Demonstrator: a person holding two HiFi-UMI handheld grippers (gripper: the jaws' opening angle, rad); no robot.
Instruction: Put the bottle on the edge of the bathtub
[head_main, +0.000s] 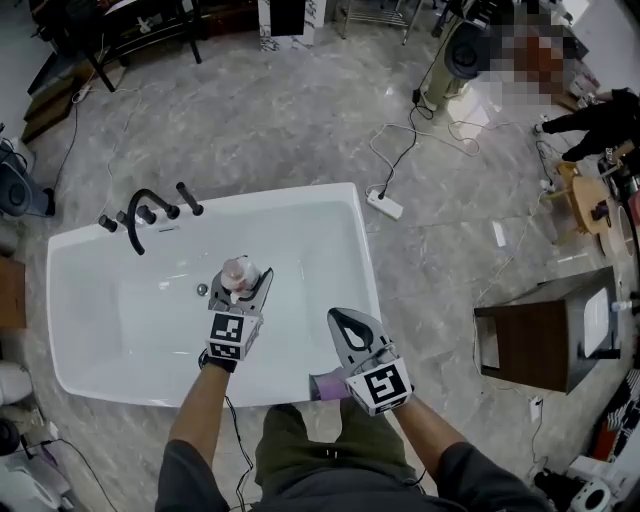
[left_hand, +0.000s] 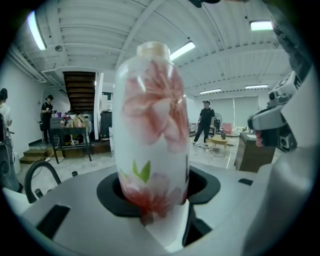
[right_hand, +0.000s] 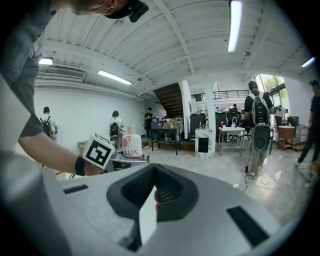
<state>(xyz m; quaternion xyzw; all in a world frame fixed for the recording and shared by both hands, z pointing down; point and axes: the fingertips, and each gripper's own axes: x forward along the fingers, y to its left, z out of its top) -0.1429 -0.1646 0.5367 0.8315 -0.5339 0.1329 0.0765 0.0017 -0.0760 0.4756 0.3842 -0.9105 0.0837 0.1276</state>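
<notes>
The bottle (head_main: 238, 272) is white with pink flowers and a pale cap. My left gripper (head_main: 241, 286) is shut on it and holds it upright over the inside of the white bathtub (head_main: 366, 262), near the middle. In the left gripper view the bottle (left_hand: 152, 130) fills the centre, its lower body between the jaws of the left gripper (left_hand: 156, 196). My right gripper (head_main: 346, 322) hangs over the tub's front right rim, shut with nothing in it. The right gripper view shows the right gripper (right_hand: 152, 192) with its jaws together, and the bottle (right_hand: 131, 147) off to the left.
A black faucet (head_main: 139, 214) with handles sits on the tub's far left rim. A white power strip (head_main: 385, 204) and cables lie on the marble floor to the right. A brown cabinet (head_main: 545, 340) stands further right. Several people stand in the background.
</notes>
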